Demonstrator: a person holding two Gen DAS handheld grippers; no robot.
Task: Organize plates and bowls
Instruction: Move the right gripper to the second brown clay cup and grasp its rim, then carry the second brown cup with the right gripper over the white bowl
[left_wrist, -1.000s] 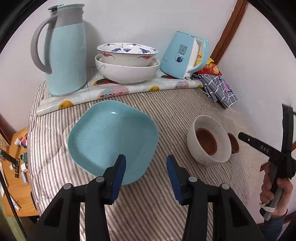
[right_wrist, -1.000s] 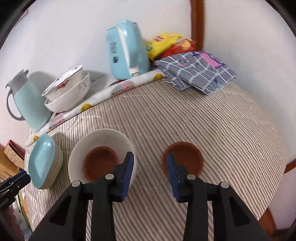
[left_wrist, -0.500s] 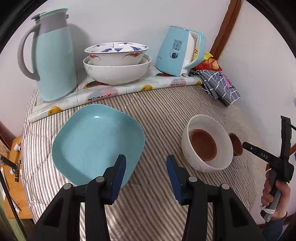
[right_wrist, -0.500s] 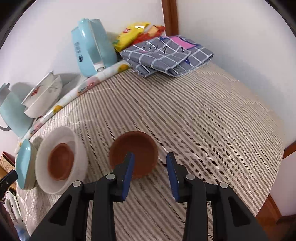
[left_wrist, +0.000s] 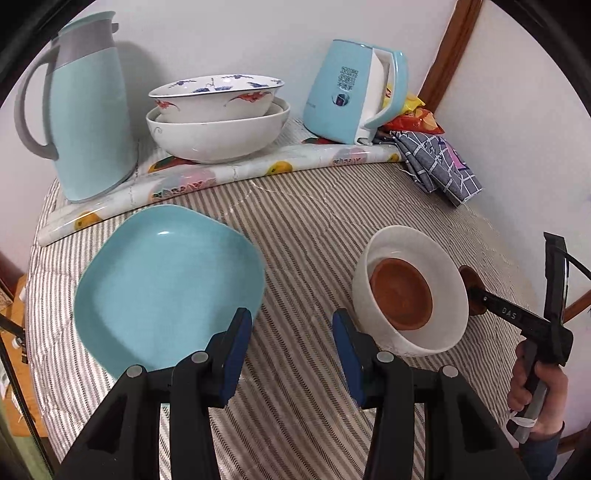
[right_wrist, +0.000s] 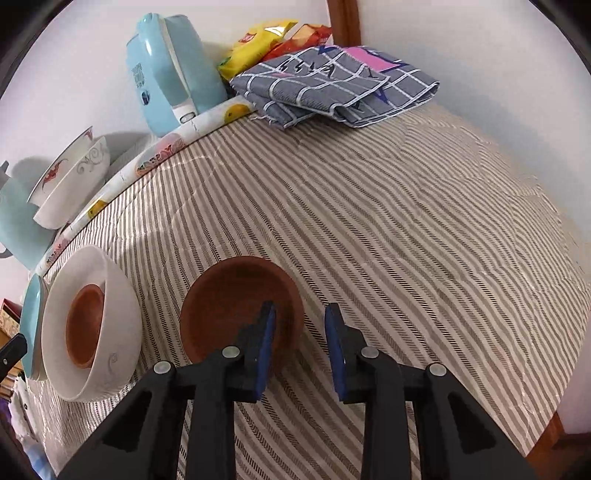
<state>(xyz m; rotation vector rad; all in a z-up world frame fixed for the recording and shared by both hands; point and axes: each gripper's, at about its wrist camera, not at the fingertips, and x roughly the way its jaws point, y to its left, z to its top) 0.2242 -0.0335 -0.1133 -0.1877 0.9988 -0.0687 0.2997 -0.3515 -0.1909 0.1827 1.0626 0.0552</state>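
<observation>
A small brown bowl (right_wrist: 236, 299) sits alone on the striped tablecloth. My right gripper (right_wrist: 300, 321) straddles its near right rim, one finger inside and one outside. Its jaws are closing, and a gap still shows on both sides of the rim. To the left stands a white bowl (right_wrist: 110, 354) holding another brown bowl (right_wrist: 83, 328), with a teal square plate (left_wrist: 166, 280) beyond it. My left gripper (left_wrist: 291, 325) hovers open over bare cloth between the plate and the white bowl (left_wrist: 373, 321), holding nothing. The loose brown bowl (left_wrist: 466, 276) is mostly hidden there.
Along the wall stand a teal thermos jug (left_wrist: 88, 110), two stacked patterned bowls (left_wrist: 218, 122), a teal kettle (left_wrist: 351, 92), snack bags (right_wrist: 266, 40) and a folded checked cloth (right_wrist: 332, 85). A rolled oilcloth (left_wrist: 221, 177) lies before them. The table edge curves away on the right (right_wrist: 546, 417).
My right gripper has come down over the lone brown bowl, and its jaws have narrowed around the rim. The left gripper has drifted slightly right, towards the white bowl.
</observation>
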